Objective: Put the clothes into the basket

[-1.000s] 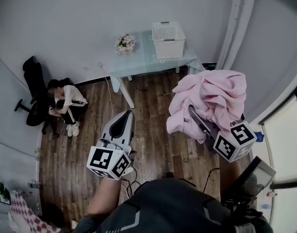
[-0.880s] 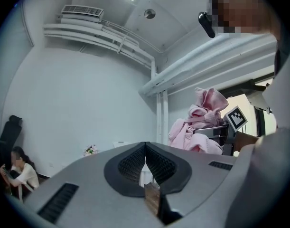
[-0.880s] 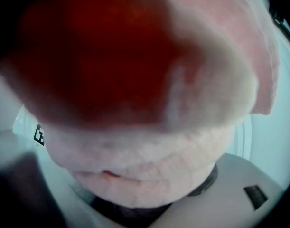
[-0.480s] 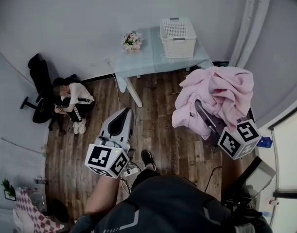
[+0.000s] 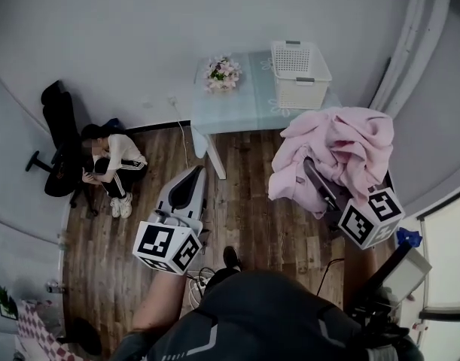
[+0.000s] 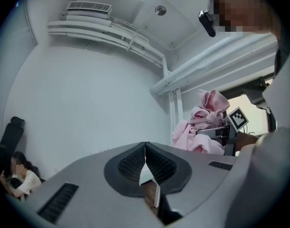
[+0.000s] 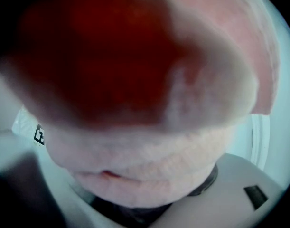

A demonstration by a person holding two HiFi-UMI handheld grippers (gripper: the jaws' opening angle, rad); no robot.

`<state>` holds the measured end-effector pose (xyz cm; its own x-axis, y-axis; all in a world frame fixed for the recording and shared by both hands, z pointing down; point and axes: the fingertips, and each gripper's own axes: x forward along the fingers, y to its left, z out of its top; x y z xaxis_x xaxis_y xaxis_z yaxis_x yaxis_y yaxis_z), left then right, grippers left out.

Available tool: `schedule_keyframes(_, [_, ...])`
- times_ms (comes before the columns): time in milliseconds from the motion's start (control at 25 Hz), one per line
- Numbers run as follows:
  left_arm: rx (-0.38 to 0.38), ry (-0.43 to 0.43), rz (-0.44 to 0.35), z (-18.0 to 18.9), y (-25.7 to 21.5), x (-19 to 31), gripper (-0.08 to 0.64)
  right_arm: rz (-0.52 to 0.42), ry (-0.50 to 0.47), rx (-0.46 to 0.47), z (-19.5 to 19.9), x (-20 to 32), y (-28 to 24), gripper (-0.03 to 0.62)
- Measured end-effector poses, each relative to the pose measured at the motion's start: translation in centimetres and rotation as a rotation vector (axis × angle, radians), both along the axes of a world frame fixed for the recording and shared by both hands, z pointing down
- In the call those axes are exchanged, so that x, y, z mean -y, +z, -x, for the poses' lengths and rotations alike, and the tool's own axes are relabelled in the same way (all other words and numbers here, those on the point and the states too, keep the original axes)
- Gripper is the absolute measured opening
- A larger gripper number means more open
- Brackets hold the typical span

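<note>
My right gripper [image 5: 317, 177] carries a bulky bundle of pink clothes [image 5: 336, 147] at the right of the head view. The cloth drapes over its jaws and hides the fingertips. In the right gripper view the pink clothes [image 7: 178, 127] fill nearly the whole picture, pressed close between the jaws. The white slotted basket [image 5: 300, 72] stands on a pale blue table [image 5: 241, 105] against the far wall, beyond the bundle. My left gripper [image 5: 187, 192] hangs at centre left over the wooden floor. Its jaws meet with nothing between them, as the left gripper view shows at my left gripper [image 6: 145, 147].
A bunch of flowers [image 5: 222, 71] sits on the table left of the basket. A person [image 5: 109, 164] sits on the floor by the left wall beside a black chair [image 5: 55, 130]. Cables [image 5: 199, 277] trail on the floor near my foot.
The table and basket have shifted right and down in the head view and look nearer. Both grippers keep their places in the picture, the right one still carrying the pink bundle.
</note>
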<state>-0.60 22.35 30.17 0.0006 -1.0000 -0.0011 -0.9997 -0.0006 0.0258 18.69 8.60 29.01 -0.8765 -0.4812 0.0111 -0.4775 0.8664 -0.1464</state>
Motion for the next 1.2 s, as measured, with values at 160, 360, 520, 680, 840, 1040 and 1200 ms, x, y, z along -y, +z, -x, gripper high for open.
schedule_keyframes(160, [-0.025,0.02,-0.005,6.2,-0.4,3.0,0.011,0.015,0.029,-0.008,5.9,2.2,-0.5,0.364])
schedule_keyframes(360, [-0.028,0.068,0.003,11.1,-0.3,5.5,0.011,0.036,0.065,-0.017,11.1,4.1,-0.2,0.364])
schedule_keyframes(520, [-0.034,0.124,-0.001,13.5,-0.3,7.3,0.011,0.028,0.092,-0.03,13.9,5.2,-0.8,0.364])
schedule_keyframes(680, [-0.082,0.154,0.006,18.4,0.2,11.9,0.011,0.064,0.117,-0.055,18.5,8.4,-0.7,0.364])
schedule_keyframes(840, [-0.101,0.19,-0.006,18.2,1.0,13.5,0.011,0.055,0.127,-0.065,18.9,8.8,-0.3,0.364])
schedule_keyframes(1040, [-0.087,0.232,-0.011,17.6,1.2,17.2,0.011,0.049,0.146,-0.046,19.0,11.3,-0.1,0.364])
schedule_keyframes(1200, [-0.048,0.273,0.015,17.9,0.5,25.9,0.011,0.094,0.178,-0.014,19.7,19.4,0.9,0.364])
